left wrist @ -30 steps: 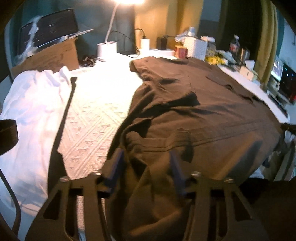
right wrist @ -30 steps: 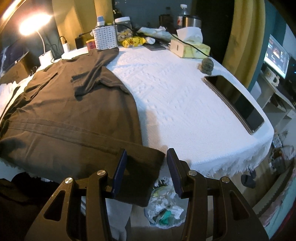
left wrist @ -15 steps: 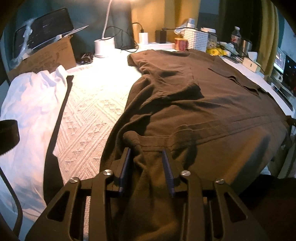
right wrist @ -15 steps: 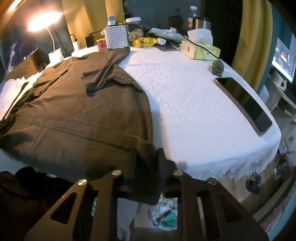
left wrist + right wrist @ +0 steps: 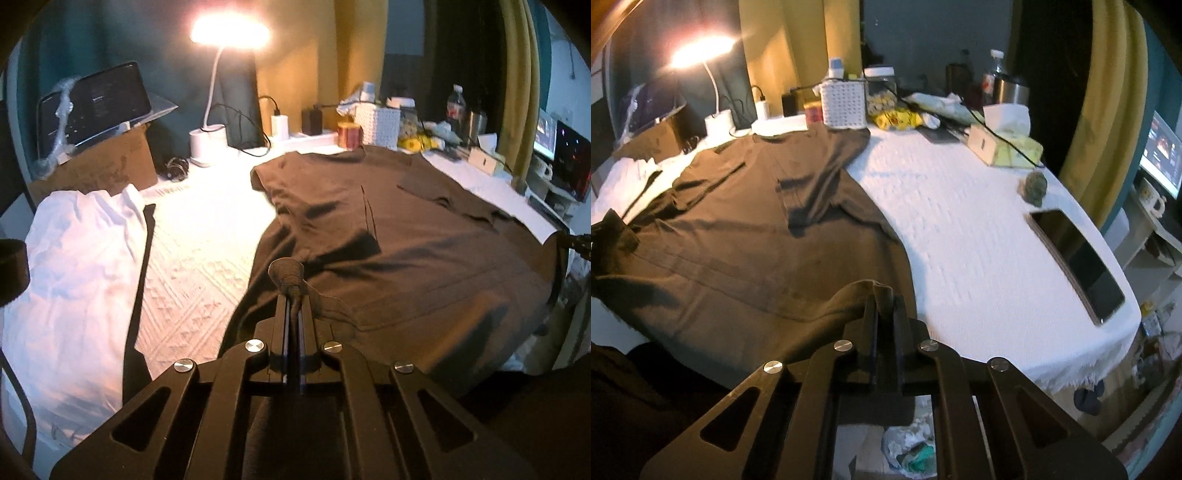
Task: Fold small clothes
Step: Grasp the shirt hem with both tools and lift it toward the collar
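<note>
Seemingly mid-fold, a dark brown T-shirt [image 5: 424,236] lies spread across a desk [image 5: 979,229] covered in a white textured cloth, its collar toward the far clutter and its hem hanging over the near edge. At the hem's left corner, the left gripper [image 5: 293,295] has its fingers closed tight on a bunched tuft of the fabric, which pokes up beyond the tips. At the opposite corner, the right gripper [image 5: 884,295] likewise pinches a fold of the hem, its fingers clamped with cloth between them. Both sleeves lie folded in over the shirt's body. A white garment [image 5: 74,258] sits heaped to the shirt's left. A lit lamp [image 5: 229,33] glows at the desk's far end, a tissue box [image 5: 1004,142] stands near the clutter, and a tablet [image 5: 1078,262] rests on the cloth's right edge.
</note>
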Demonstrator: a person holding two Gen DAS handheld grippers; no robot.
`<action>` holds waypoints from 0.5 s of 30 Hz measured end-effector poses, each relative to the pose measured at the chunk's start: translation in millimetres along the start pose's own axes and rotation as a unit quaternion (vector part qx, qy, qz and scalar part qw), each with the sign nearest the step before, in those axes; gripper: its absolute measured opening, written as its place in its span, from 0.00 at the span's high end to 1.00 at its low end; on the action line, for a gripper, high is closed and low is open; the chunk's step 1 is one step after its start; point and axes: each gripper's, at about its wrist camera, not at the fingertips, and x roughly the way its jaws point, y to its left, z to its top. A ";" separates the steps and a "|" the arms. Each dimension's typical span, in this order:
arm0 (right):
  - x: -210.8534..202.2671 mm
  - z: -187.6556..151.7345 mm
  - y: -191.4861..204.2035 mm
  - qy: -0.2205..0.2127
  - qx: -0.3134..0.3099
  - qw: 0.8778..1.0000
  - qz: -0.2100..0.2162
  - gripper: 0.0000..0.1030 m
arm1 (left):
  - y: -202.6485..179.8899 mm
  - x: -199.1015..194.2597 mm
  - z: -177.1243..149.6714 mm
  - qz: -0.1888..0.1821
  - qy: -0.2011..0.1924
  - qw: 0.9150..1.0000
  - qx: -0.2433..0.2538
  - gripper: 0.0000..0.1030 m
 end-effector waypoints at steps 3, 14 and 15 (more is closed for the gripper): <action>-3.1 7.9 0.3 -0.008 0.000 1.000 0.000 0.92 | 2.0 -2.2 3.2 0.003 -0.009 1.000 -0.008 0.98; -8.3 38.6 -5.3 -0.036 0.010 0.999 0.013 0.92 | 17.7 -13.7 19.6 0.005 -0.045 0.998 -0.038 0.98; -7.7 41.3 -5.5 -0.038 0.011 0.999 0.013 0.92 | 19.3 -14.0 21.9 0.007 -0.049 0.998 -0.040 0.98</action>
